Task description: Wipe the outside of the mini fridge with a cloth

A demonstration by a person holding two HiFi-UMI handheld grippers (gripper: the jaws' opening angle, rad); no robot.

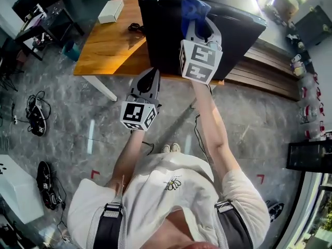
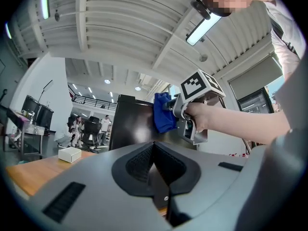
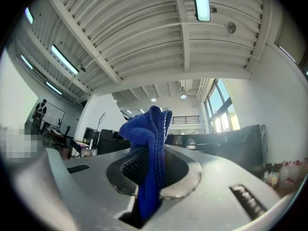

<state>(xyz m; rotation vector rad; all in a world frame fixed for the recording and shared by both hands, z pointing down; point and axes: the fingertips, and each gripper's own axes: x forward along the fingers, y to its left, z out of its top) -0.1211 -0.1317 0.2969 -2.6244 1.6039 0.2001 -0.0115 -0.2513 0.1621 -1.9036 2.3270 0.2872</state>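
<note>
Right gripper (image 3: 151, 165): jaws clamped on a blue cloth (image 3: 147, 129), which is held up at the black fridge (image 1: 166, 40). Contact not confirmed. Left gripper (image 2: 154, 146): jaws together, nothing between them, held nearer, just left of the right gripper. Fridge stands on a wooden table (image 1: 106, 48). White box (image 1: 110, 11) lies on its far left.

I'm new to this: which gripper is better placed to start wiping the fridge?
The right gripper: its jaws pinch the blue cloth by the mini fridge; the left gripper is shut, empty.
</note>
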